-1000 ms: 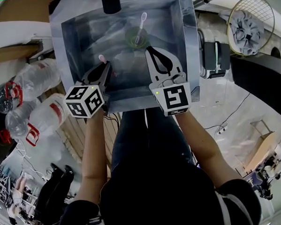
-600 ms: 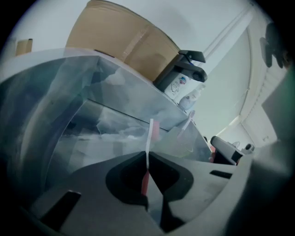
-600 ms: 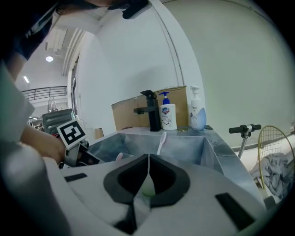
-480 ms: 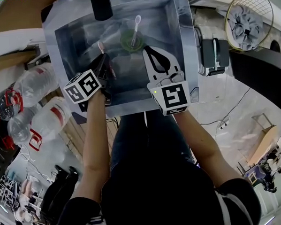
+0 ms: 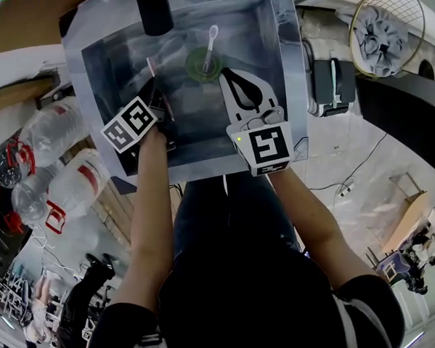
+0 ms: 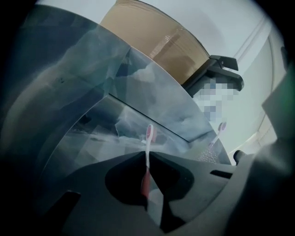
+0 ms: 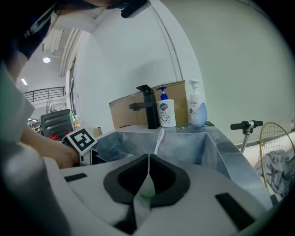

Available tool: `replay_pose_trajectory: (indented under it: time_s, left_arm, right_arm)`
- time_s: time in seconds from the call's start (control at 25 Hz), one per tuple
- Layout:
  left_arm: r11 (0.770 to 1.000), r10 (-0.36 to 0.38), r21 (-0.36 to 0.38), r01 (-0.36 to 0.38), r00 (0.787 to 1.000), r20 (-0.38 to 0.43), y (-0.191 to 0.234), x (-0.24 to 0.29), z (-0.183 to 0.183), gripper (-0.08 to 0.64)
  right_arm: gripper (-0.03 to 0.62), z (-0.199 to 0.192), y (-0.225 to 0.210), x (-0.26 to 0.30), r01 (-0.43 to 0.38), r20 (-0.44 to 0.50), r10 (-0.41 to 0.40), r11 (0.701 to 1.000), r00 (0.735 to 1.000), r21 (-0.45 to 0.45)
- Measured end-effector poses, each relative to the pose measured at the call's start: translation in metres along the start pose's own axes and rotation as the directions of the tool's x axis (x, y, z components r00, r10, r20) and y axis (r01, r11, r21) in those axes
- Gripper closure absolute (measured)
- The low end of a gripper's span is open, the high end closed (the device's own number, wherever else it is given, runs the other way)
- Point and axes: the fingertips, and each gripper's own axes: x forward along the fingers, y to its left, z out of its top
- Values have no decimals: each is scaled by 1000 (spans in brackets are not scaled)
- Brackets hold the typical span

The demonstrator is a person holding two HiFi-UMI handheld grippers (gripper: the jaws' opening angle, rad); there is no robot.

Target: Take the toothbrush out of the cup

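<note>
A pink toothbrush [image 5: 151, 66] is clamped in my left gripper [image 5: 156, 93], which is shut on its handle low inside the metal sink [image 5: 286, 49]. In the left gripper view the brush head [image 6: 150, 133] sticks up past the jaw tips [image 6: 146, 154]. A green cup [image 5: 199, 63] stands on the sink floor with a white toothbrush [image 5: 209, 43] leaning in it. My right gripper [image 5: 227, 74] is shut and holds nothing, its tips just right of the cup. Through its jaws I see the cup [image 7: 146, 191] and the white toothbrush [image 7: 158, 140].
A black faucet [image 7: 148, 106] and two soap bottles [image 7: 166, 108] [image 7: 197, 108] stand on the sink's far rim, a cardboard box [image 7: 124, 110] behind them. Plastic bottles [image 5: 59, 127] lie to the left, a racket [image 5: 389, 40] with cloth to the right.
My left gripper has gone down and further into the sink with the pink toothbrush, rolling as it went. The right gripper has stayed where it was.
</note>
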Motion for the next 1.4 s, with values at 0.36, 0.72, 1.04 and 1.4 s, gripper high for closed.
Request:
replay_pose_trajectory:
  time_s: [0.36, 0.72, 1.04, 1.4]
  left_arm:
    - [995, 74, 74, -73, 997, -8, 8, 9, 1, 523]
    - [990, 80, 118, -83, 996, 36, 3, -3, 15, 506]
    - [937, -79, 350, 13, 981, 176, -72, -38, 47, 462]
    - [773, -213, 631, 58, 962, 173, -159, -46, 48, 456]
  right_arm:
    - [565, 0, 2, 2, -2, 0, 2, 1000, 1000, -3]
    - [565, 8, 0, -6, 26, 33, -26, 1000, 999, -8]
    - [565, 9, -7, -15, 69, 53, -69, 998, 996, -10]
    - [565, 15, -15, -27, 109, 92, -110, 994, 990, 9]
